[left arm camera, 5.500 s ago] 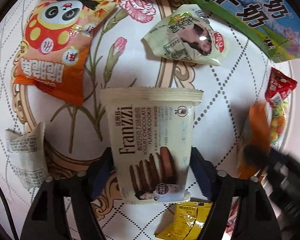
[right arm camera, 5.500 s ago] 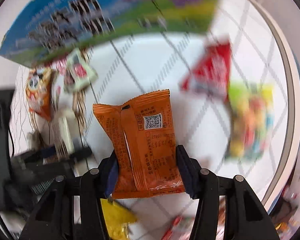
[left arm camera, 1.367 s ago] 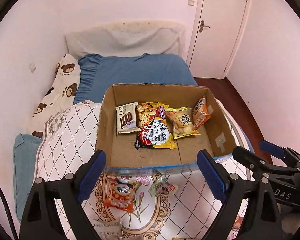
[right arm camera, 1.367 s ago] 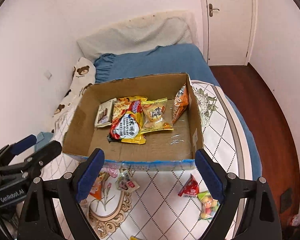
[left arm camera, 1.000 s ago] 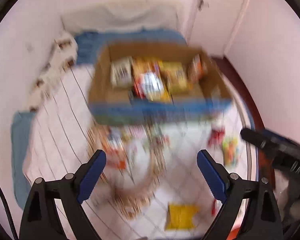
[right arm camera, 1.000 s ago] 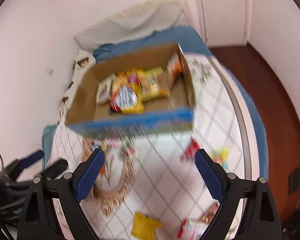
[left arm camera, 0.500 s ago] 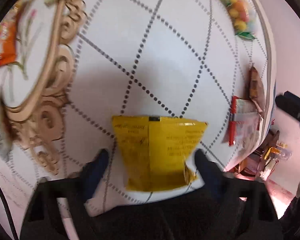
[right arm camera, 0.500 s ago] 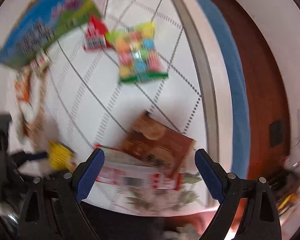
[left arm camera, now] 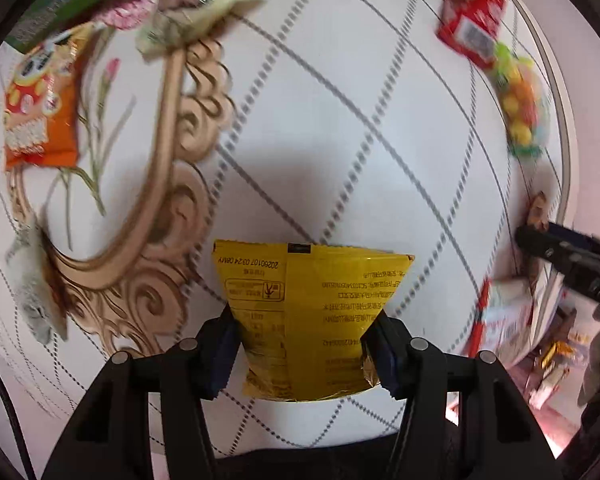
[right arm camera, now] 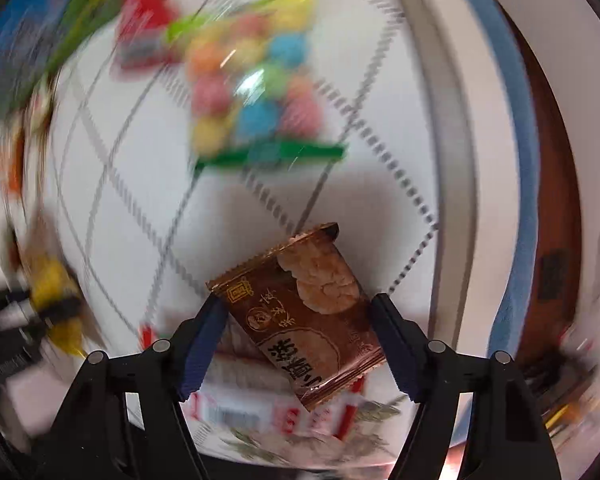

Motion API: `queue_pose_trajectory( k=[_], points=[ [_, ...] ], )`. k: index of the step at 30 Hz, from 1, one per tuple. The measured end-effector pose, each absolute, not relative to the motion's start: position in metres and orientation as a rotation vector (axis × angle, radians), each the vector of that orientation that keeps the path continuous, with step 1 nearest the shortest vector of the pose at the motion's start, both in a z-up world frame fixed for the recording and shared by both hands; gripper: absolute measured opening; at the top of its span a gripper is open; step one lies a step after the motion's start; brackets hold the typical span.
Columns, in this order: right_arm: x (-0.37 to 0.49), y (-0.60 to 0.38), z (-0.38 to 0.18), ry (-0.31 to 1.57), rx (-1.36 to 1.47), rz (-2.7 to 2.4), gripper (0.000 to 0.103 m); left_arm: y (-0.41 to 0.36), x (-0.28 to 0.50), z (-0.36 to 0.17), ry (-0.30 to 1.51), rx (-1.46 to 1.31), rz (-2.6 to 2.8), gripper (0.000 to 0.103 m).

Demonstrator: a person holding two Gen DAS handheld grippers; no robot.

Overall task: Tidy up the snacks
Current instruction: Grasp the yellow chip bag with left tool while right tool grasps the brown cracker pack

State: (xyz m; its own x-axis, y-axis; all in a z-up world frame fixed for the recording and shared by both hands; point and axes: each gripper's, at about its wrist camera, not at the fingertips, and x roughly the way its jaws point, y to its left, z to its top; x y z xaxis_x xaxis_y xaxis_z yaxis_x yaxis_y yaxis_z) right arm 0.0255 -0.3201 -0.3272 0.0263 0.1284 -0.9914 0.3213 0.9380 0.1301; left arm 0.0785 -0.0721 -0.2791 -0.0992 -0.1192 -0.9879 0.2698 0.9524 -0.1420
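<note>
My left gripper [left arm camera: 306,344] is shut on a yellow snack packet [left arm camera: 308,312], its back side up, low over the white quilted cover [left arm camera: 320,120]. My right gripper [right arm camera: 296,340] is closed around a brown rice-cracker packet [right arm camera: 304,316] near the cover's right edge, above a red-and-white packet [right arm camera: 268,408]. The left gripper with the yellow packet shows blurred at the left of the right wrist view [right arm camera: 56,300]. The right gripper shows at the right edge of the left wrist view [left arm camera: 568,256].
An orange panda packet [left arm camera: 40,112], a pale green packet [left arm camera: 196,8], a red packet [left arm camera: 472,24], a bag of coloured candies [left arm camera: 524,108] and a grey-white packet [left arm camera: 36,288] lie on the cover. The box's green-blue side [left arm camera: 60,4] is at the top. Wooden floor [right arm camera: 556,200] lies right.
Both grippers dropped their first packets in the box, swung down to the cover and closed: the left on the yellow packet, the right on the brown cracker packet.
</note>
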Motion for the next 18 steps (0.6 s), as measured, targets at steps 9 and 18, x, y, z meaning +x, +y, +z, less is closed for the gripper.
queue_pose_trajectory(
  k=[9,18],
  points=[
    [0.027,-0.338,-0.321,1.547,0.451,-0.072,0.084,-0.069,0.105,-0.286,1.639,0.009,-0.316,0.064],
    [0.022,-0.297,-0.332,1.510,0.295,-0.099,0.059,-0.061,0.108,-0.285,1.642,-0.034,-0.320,0.073]
  ],
)
